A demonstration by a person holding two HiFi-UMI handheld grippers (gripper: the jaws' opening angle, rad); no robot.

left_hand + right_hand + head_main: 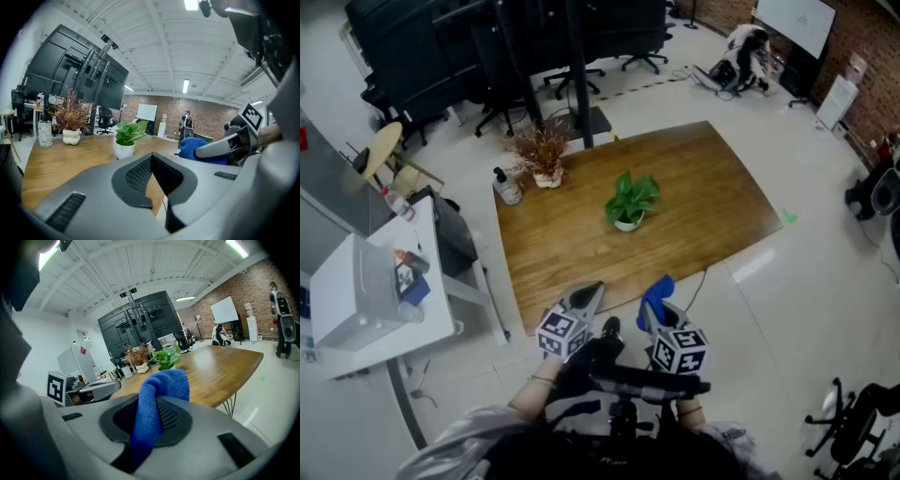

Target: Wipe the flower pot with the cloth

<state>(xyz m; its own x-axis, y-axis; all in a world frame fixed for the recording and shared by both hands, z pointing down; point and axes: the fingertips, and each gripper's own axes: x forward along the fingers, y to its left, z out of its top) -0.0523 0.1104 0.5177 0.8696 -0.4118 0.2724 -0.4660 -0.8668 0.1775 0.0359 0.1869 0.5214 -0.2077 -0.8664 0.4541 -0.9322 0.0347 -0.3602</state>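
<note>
A small white flower pot (627, 223) with a green plant stands mid-table on the wooden table (712, 187); it also shows in the left gripper view as the pot (124, 149). Both grippers hover just off the table's near edge, well short of the pot. My right gripper (654, 302) is shut on a blue cloth (657, 289), which bulges up between the jaws as the cloth (161, 385). My left gripper (586, 298) is shut with nothing in it, its tips meeting at the left gripper (151, 157). The green plant (166, 357) lies beyond the cloth.
A second white pot with a dried brown plant (544, 155) and a clear bottle (507, 187) stand at the table's far left corner. A white cabinet (366, 291) sits left of the table, office chairs (487, 103) behind it, and another chair (862, 422) at the lower right.
</note>
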